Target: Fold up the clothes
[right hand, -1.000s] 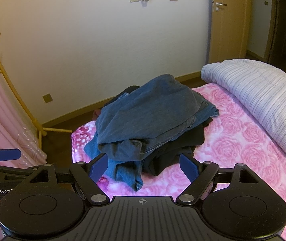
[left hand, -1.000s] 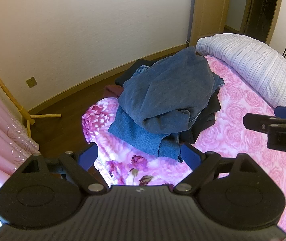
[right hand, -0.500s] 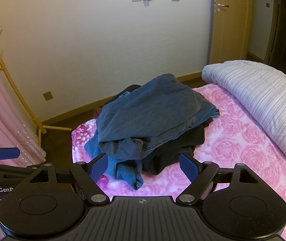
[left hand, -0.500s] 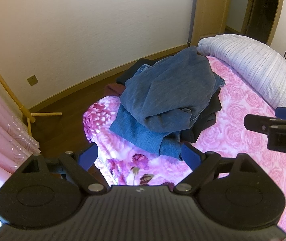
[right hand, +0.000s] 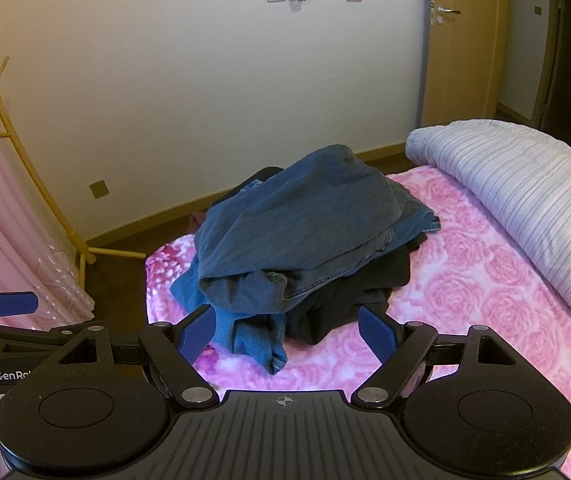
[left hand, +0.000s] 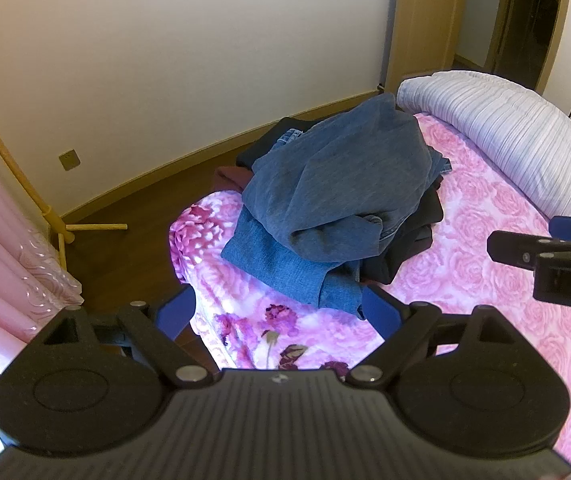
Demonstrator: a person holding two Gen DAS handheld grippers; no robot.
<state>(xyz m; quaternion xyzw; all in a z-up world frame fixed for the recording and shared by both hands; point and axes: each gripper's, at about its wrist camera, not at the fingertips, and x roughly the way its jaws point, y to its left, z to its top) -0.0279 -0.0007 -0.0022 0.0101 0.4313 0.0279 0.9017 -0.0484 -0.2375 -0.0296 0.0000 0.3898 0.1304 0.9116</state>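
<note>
Both grippers hang over the near corner of the bed (left hand: 485, 248), and nothing is in either. The left gripper (left hand: 277, 308) stands wide with only the rose bedspread between its blue pads; the right gripper (right hand: 289, 330) is just as wide, its pads framing the front of the heap without touching it.

Ahead of both lies the pile of clothes (right hand: 305, 240): a dark denim garment (left hand: 337, 184) draped on top, lighter blue jeans (left hand: 281, 268) spilling toward the left gripper, and black clothing (right hand: 349, 300) beneath, nearer the right one. Denim looks heavy, thick and fairly stiff, so expect drag and tangling when it lifts. My pick would be a hem or waistband edge, a firm seam rather than a loose fold.

No basket or bin is in view; a striped duvet (right hand: 525, 184) lies further up the bed.
</note>
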